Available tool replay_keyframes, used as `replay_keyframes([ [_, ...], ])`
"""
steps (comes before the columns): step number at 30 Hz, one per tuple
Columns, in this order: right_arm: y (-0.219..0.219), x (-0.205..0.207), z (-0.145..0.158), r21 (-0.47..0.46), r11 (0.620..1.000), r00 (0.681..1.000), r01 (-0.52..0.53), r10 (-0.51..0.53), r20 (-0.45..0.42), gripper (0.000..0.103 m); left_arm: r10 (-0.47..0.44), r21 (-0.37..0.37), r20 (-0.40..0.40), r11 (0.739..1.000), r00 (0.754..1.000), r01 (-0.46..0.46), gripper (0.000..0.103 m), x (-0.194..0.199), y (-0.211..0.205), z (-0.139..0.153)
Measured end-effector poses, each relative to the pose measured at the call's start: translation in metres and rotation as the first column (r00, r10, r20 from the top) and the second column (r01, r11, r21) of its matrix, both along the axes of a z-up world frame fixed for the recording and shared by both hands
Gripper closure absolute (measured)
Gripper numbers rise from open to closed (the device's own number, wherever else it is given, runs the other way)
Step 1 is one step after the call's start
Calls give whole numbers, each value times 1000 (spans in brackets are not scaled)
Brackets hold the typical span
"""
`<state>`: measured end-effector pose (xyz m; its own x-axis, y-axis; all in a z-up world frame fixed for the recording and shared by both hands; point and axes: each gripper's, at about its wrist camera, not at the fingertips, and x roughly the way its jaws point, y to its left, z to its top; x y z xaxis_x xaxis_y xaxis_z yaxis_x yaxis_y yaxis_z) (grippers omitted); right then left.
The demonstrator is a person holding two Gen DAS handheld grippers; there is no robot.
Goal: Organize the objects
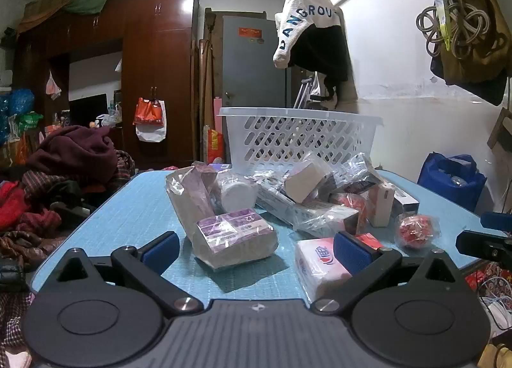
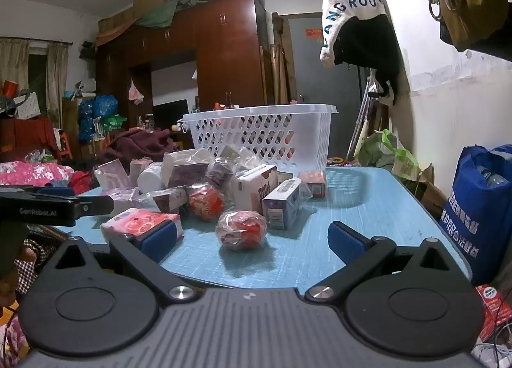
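A white lattice basket (image 1: 297,137) stands at the far end of the blue table (image 1: 137,205); it also shows in the right wrist view (image 2: 259,134). Several wrapped packages lie in a pile before it. My left gripper (image 1: 256,251) is open, its jaws on either side of a purple-banded packet (image 1: 235,235), not touching it. A white and pink tissue pack (image 1: 316,264) lies by its right finger. My right gripper (image 2: 254,241) is open around a red wrapped ball (image 2: 241,229). A second red ball (image 2: 206,201) lies behind it.
The left gripper's body (image 2: 54,206) reaches in at the left of the right wrist view. A blue bag (image 2: 480,208) stands right of the table. Clothes (image 1: 73,157) are heaped to the left. A wardrobe (image 1: 153,64) and door stand behind.
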<state>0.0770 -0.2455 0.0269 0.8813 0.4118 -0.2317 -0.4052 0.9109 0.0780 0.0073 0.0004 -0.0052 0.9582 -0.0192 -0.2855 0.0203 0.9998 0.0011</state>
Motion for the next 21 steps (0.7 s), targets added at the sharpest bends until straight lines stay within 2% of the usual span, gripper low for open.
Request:
replay_keyframes([
  [5, -2, 1, -3, 19, 1000, 1000, 0, 0, -4, 0, 2, -4, 0, 1000, 1000, -2, 0, 6, -1, -2],
  [7, -1, 1, -3, 18, 1000, 1000, 0, 0, 0, 0, -2, 5, 16, 1000, 1000, 2, 0, -6, 3, 1],
  [12, -1, 1, -2, 13, 1000, 1000, 0, 0, 1, 0, -3, 5, 14, 1000, 1000, 3, 0, -6, 1, 2],
  [17, -8, 6, -3, 61, 998, 999, -35, 36, -31, 0, -2, 9, 15, 1000, 1000, 1, 0, -7, 0, 3],
  [21, -6, 5, -3, 44, 999, 1000, -26, 26, -9, 0, -2, 11, 18, 1000, 1000, 2, 0, -7, -1, 2],
])
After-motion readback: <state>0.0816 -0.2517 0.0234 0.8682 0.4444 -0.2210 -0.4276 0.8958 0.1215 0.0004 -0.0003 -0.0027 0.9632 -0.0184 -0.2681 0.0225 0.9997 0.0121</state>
